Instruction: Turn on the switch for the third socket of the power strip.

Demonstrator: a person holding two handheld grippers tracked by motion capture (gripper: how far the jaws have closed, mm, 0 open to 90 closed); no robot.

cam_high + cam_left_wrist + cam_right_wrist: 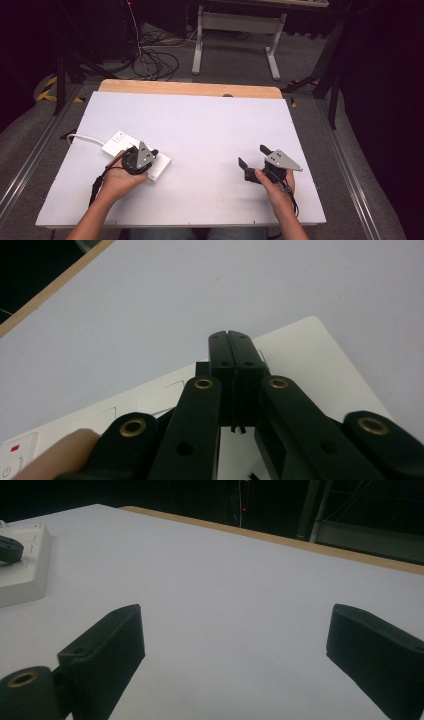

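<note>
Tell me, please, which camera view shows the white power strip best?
The high view: the whole power strip with its cable. The left gripper view shows its top under the shut left gripper; the right gripper view shows one end.

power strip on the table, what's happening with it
A person holds a gripper in each hand. The left gripper, fingers shut together with nothing between them, sits over the white power strip near the table's left edge. The right gripper rests open on bare table, well apart from the strip.

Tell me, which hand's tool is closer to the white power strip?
Left. The left tool sits over the white power strip, jaws shut. The right tool stands open, well off to the strip's right over the bare table.
</note>
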